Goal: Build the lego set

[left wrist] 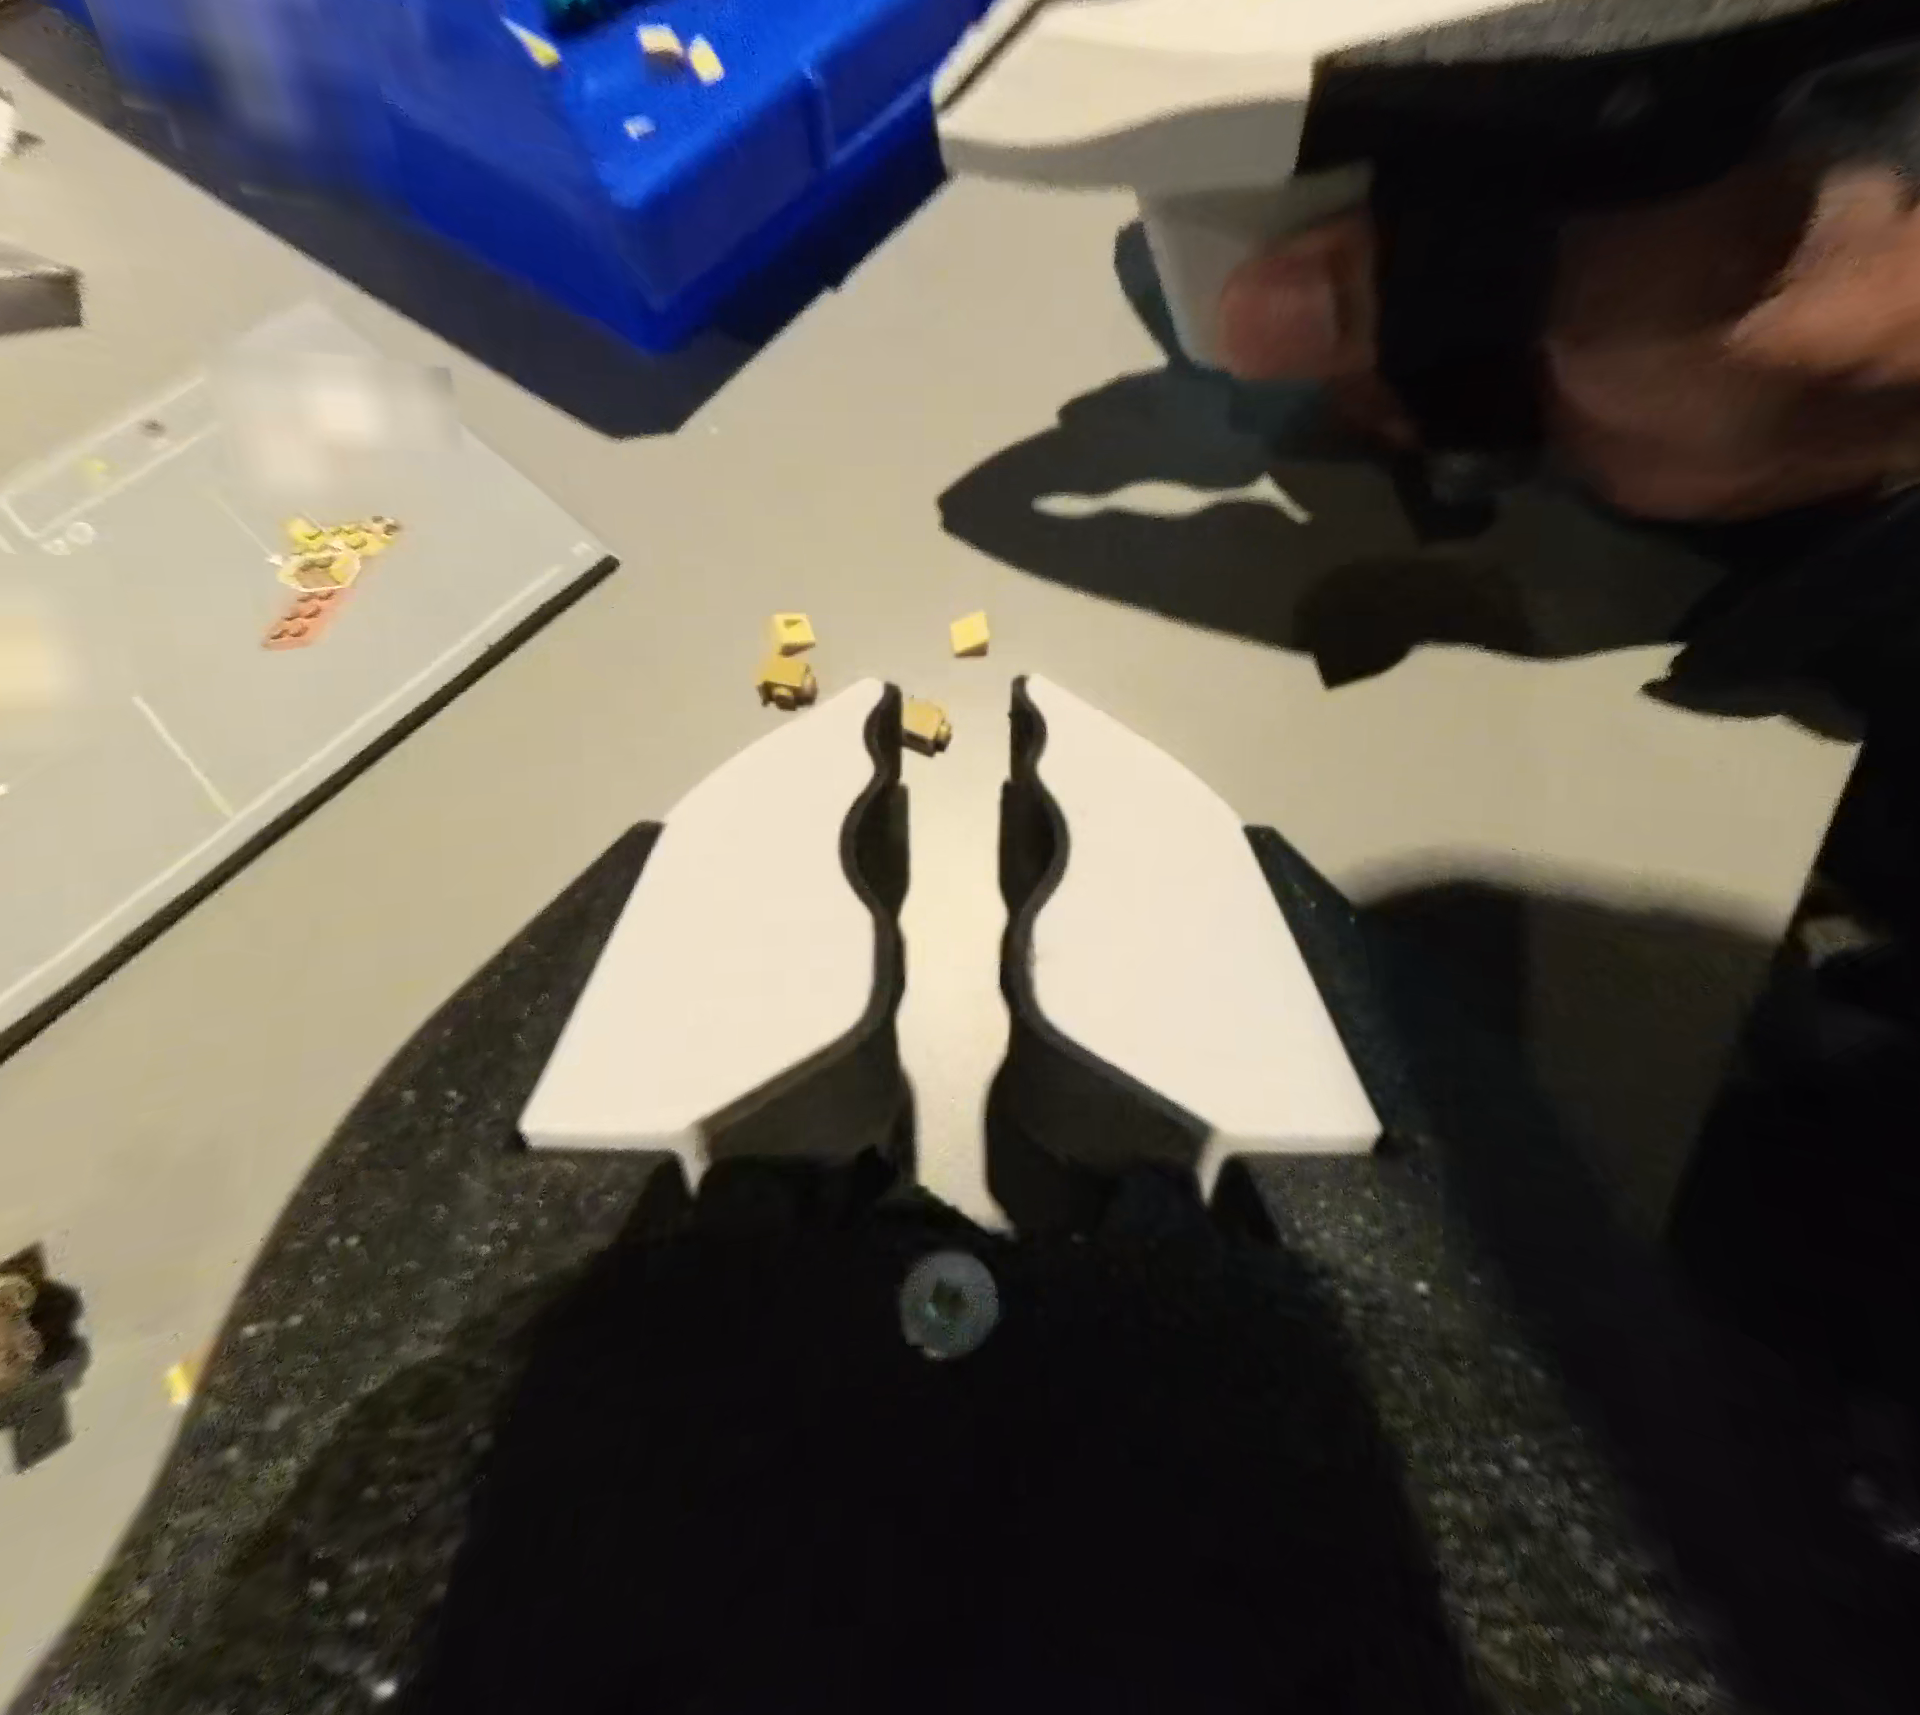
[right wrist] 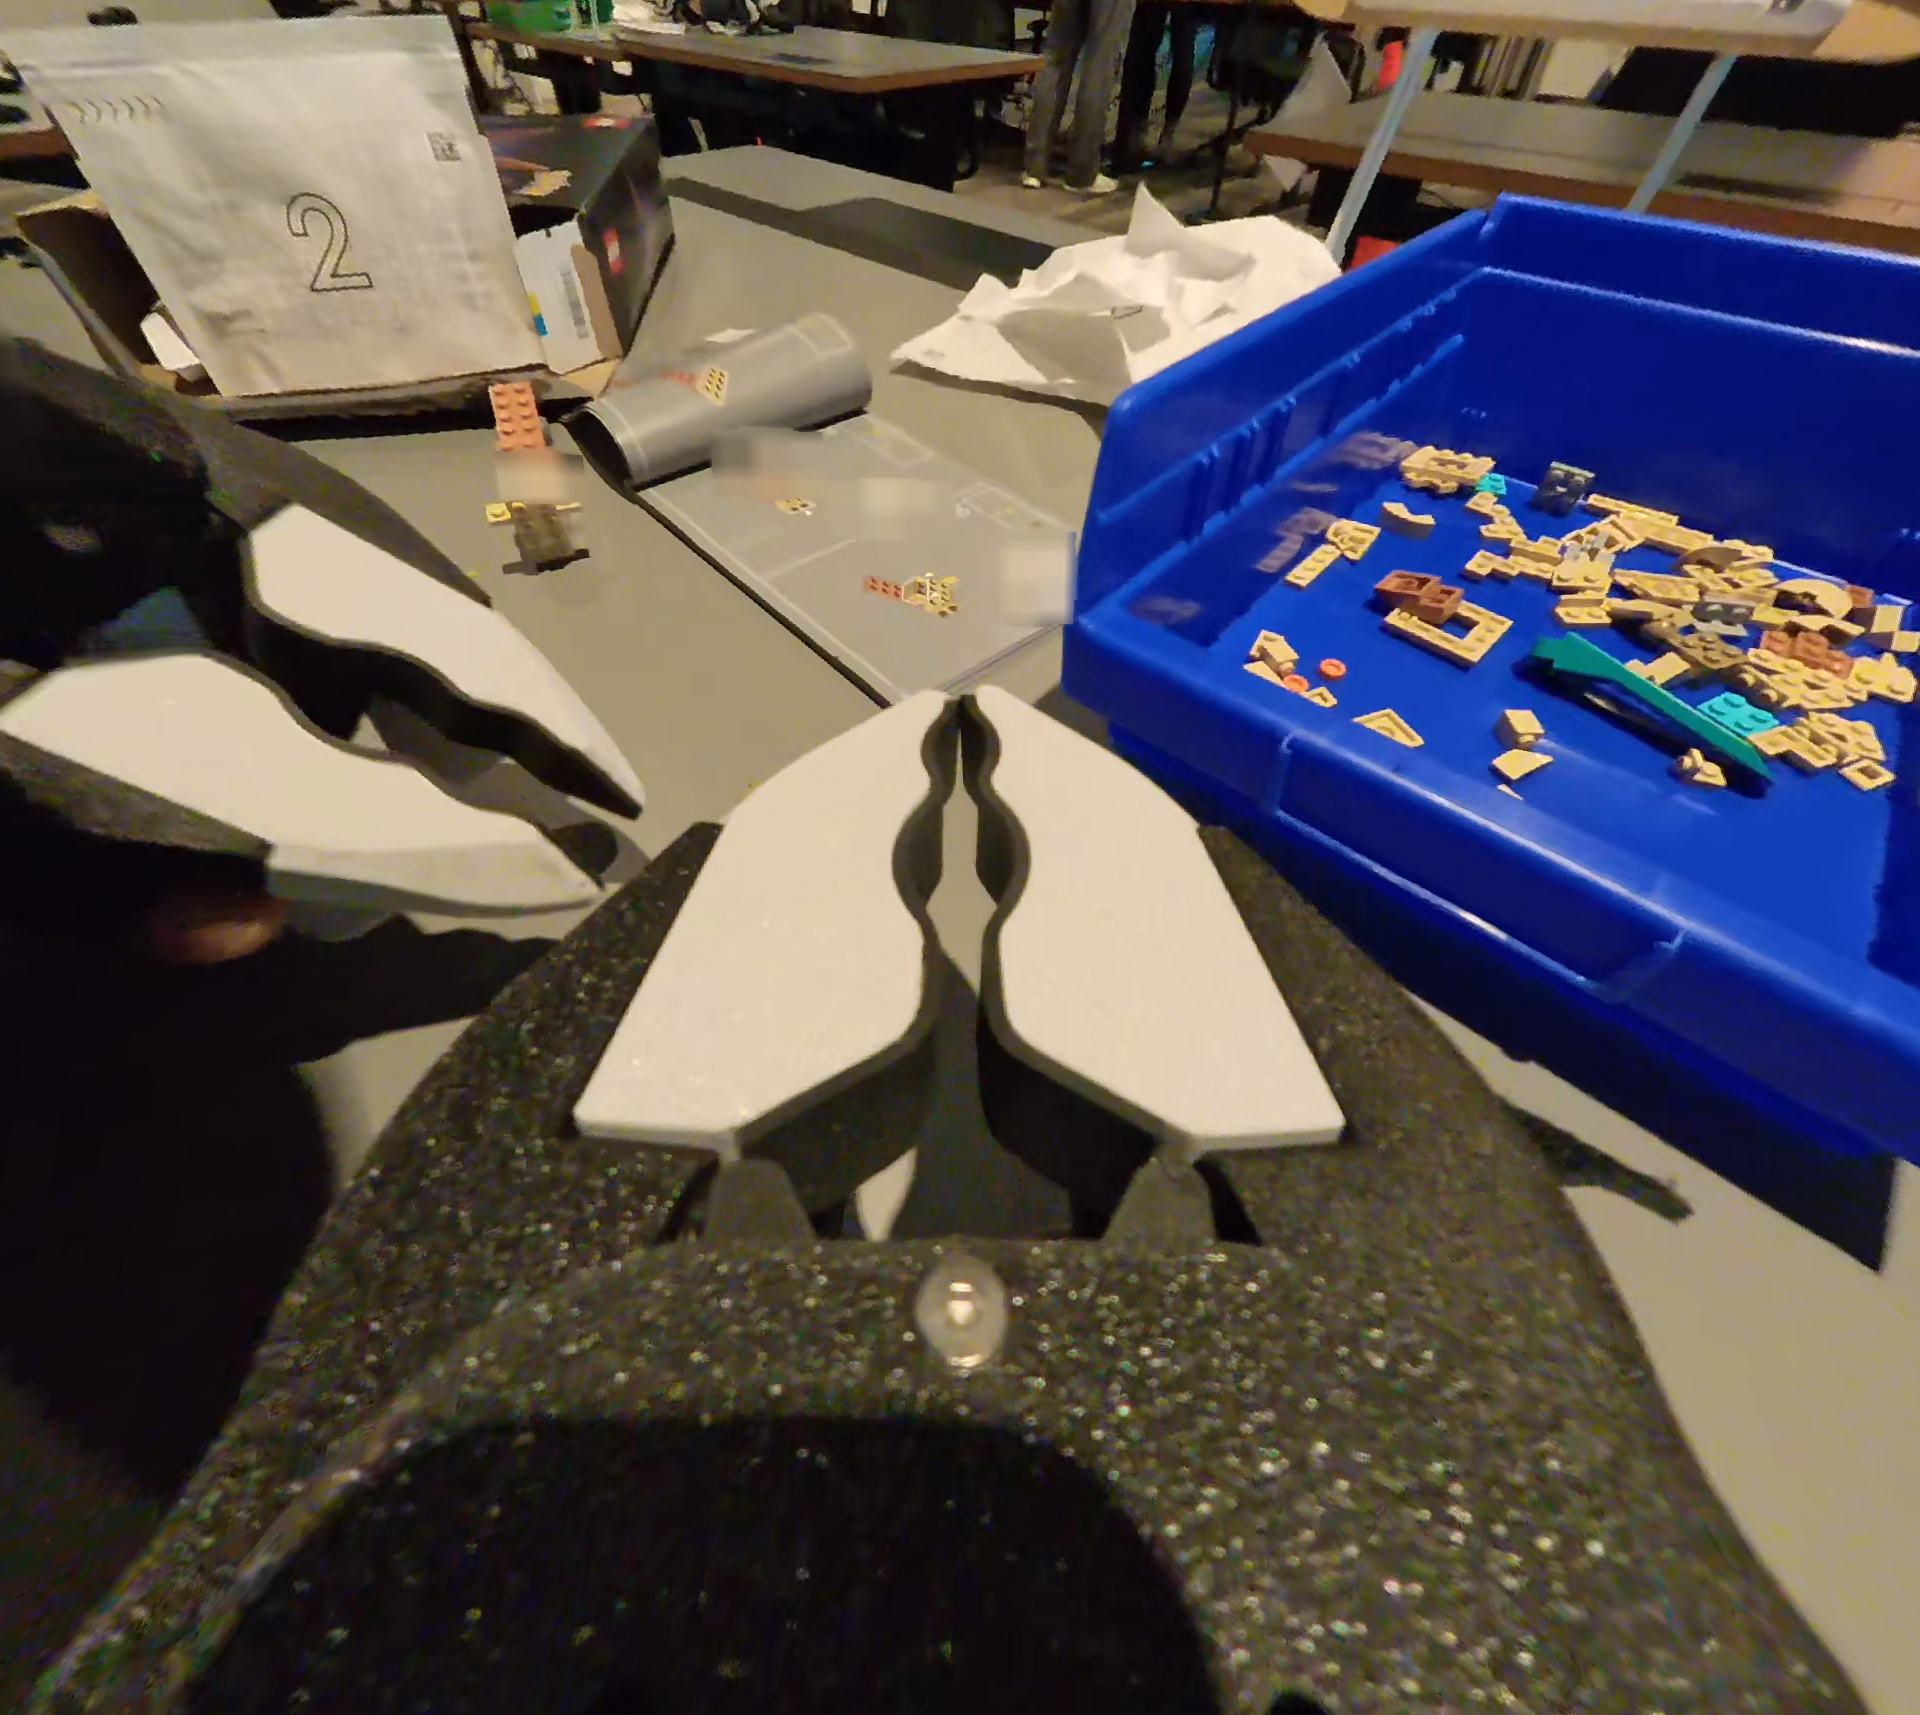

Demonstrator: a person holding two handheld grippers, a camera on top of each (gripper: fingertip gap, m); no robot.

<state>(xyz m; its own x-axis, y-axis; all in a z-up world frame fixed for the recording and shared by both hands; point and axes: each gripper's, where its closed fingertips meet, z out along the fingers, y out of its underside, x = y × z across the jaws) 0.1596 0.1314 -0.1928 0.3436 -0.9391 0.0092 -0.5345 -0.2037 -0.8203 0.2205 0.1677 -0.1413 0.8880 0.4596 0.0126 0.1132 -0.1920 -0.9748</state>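
Left gripper: I see its fingers a narrow gap apart, holding nothing, pointing down at the grey worktop.
Tan stud piece: it lies on the worktop just inside my left finger's tip; I cannot tell whether they touch. It is too small to give a long axis.
Loose tan pieces: two just left of the fingertips, one tile just ahead.
Right gripper: fingers closed tip to tip, empty, aimed level across the worktop toward the booklet.
Blue bin: beside my right fingers, full of tan pieces, with a teal brick separator lying slantwise.
Instruction booklet: open, left of the bin.
Only the right view shows: the small brown-and-tan build beyond the booklet's left edge and the numbered white bag.
Only the left view shows: the hand wrapped round the right gripper's handle.
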